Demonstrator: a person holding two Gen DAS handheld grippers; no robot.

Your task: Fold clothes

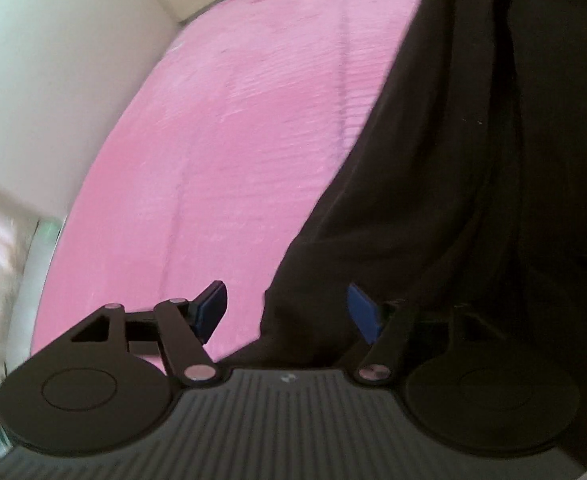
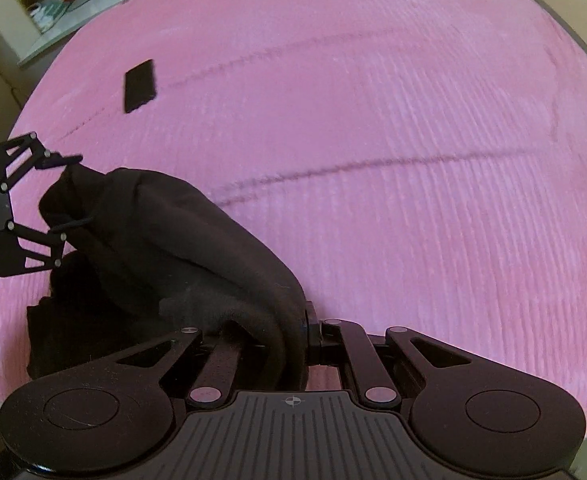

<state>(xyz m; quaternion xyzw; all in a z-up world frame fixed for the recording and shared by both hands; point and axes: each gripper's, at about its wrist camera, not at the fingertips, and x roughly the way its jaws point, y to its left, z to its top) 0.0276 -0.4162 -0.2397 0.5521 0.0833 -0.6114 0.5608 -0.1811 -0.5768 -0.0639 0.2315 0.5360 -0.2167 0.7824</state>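
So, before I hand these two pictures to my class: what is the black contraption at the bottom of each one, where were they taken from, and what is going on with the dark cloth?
Each picture comes from a camera fixed on a hand-held gripper, looking forward along its two fingers. A person holds one in each hand; there is no robot arm.

The first is the left wrist view: the left gripper stands open, its blue-padded fingers apart, with the dark brown fabric garment hanging close in front.

The second is the right wrist view: the right gripper is shut on that garment, and the left gripper shows at the far left, beside the cloth.

Underneath lies a ribbed pink bed cover, with a small flat black rectangular object resting on it.
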